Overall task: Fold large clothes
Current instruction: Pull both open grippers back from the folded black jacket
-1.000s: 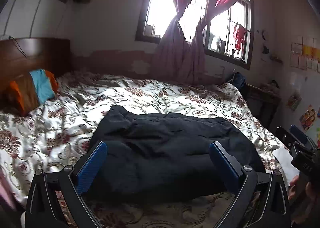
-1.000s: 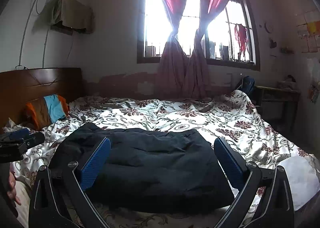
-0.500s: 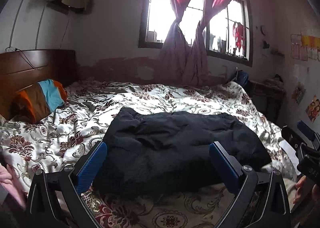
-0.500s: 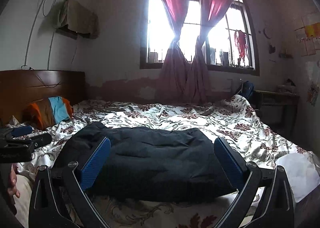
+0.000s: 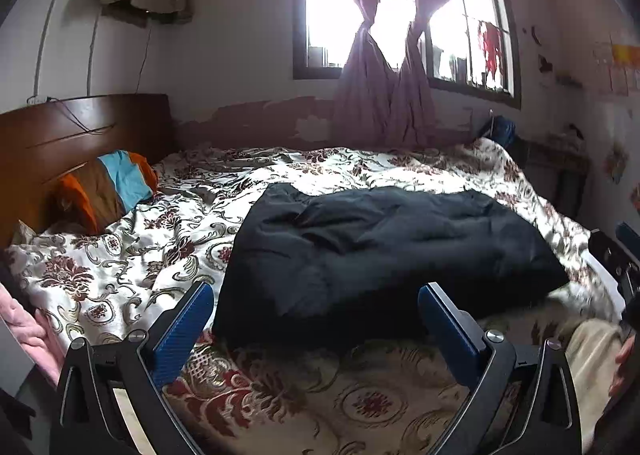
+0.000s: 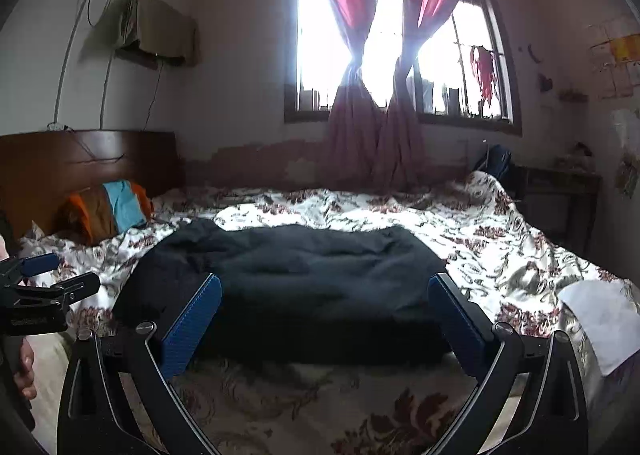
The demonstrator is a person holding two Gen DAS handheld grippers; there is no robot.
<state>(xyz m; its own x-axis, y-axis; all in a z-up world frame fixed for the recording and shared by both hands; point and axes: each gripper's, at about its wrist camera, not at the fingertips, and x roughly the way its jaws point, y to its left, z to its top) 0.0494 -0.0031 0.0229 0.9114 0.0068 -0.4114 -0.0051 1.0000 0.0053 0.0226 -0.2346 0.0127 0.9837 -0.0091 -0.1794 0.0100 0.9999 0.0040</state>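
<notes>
A large black garment [image 5: 376, 251] lies folded into a thick rectangle on the floral bedspread [image 5: 120, 255]; the right wrist view shows the same garment [image 6: 304, 283] lengthwise. My left gripper [image 5: 316, 303] hangs open in front of its near edge, nothing between the blue pads. My right gripper [image 6: 328, 295] is likewise open and empty, held back from the garment's near edge. Each gripper shows at the other view's margin: the right gripper [image 5: 616, 255] at the far right, the left gripper [image 6: 44, 279] at the far left, with a hand on it.
An orange, brown and blue pillow [image 5: 108, 191] leans on the wooden headboard [image 5: 72, 135]. A window with tied pink curtains [image 5: 384, 67] fills the far wall. A white cloth [image 6: 600, 319] lies on the bed's right edge. A dark table [image 6: 560, 191] stands at the right wall.
Both grippers have pulled back and risen from the garment, so more bedspread shows in front of it. The garment has not moved. Both grippers stay open.
</notes>
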